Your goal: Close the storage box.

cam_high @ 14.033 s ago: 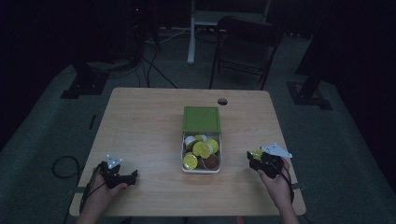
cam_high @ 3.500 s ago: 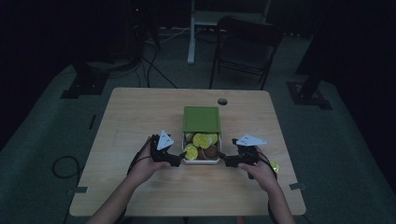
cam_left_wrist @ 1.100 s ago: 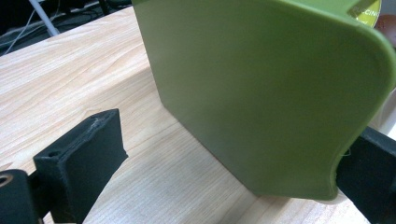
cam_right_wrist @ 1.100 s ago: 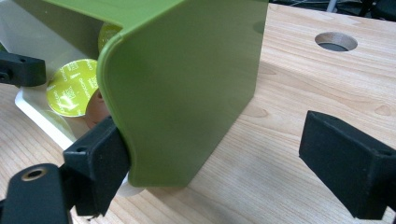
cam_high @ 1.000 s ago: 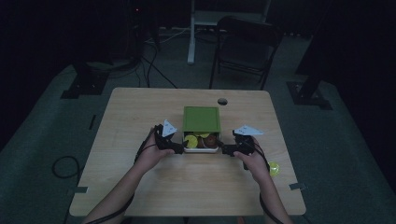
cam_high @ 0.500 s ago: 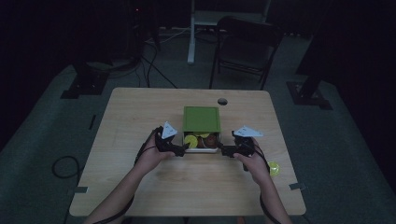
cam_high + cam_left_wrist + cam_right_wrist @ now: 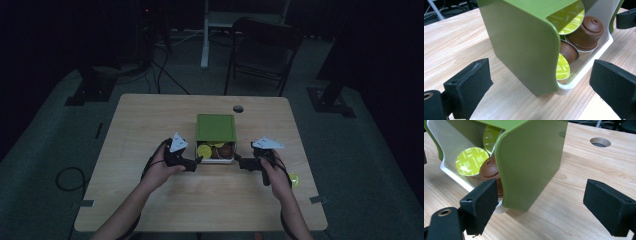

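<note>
A green box (image 7: pixel 215 127) stands mid-table with its white drawer (image 7: pixel 215 161) pulled partly out toward me. The drawer holds several coffee capsules, some with lime lids (image 7: pixel 570 15) and some brown (image 7: pixel 586 31). My left gripper (image 7: pixel 194 162) is at the drawer's left front corner, and its open jaws (image 7: pixel 541 85) straddle the box's corner. My right gripper (image 7: pixel 239 162) is at the drawer's right front corner, also open (image 7: pixel 544 202) around the green shell (image 7: pixel 531 162). The right gripper view shows a lime capsule (image 7: pixel 470 161) and a brown one (image 7: pixel 489 168) in the drawer (image 7: pixel 439 152).
One loose lime capsule (image 7: pixel 293 179) lies on the table beside my right hand. A round cable hole (image 7: pixel 238 108) sits behind the box. A folding chair (image 7: pixel 262 50) and stand legs are beyond the table's far edge.
Both grippers came in from the table's sides to the drawer's front corners. The drawer now sticks out less than before. Over the last second hardly anything moved.
</note>
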A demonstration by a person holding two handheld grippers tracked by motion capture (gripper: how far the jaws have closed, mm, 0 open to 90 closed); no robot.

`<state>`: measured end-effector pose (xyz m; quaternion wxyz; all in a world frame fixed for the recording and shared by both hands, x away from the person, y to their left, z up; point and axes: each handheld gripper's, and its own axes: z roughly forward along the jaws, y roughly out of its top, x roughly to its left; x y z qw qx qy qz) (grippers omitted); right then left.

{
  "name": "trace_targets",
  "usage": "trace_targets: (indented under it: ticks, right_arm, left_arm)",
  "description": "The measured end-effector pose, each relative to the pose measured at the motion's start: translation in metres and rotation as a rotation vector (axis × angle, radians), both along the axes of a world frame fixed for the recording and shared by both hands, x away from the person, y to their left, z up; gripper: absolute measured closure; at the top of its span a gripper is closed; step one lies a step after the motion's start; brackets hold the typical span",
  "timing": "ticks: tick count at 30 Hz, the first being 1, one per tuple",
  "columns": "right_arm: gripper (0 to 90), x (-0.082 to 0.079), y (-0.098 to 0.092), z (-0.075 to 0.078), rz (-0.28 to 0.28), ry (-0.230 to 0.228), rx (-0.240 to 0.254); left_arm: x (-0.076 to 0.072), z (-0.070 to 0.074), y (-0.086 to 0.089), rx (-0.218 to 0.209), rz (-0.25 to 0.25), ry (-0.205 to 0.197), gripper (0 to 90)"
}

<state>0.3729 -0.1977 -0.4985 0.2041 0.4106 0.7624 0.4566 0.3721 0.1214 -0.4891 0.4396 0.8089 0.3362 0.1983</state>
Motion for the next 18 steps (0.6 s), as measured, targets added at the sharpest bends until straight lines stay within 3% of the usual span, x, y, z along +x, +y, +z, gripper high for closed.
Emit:
trace_targets:
  ticks: [18]
  right_arm:
    - [12.3,-0.014,-0.007,0.001,-0.012,0.001,-0.020]
  left_arm:
    - [-0.013,-0.006,0.020,0.003,0.048,0.011,4.0]
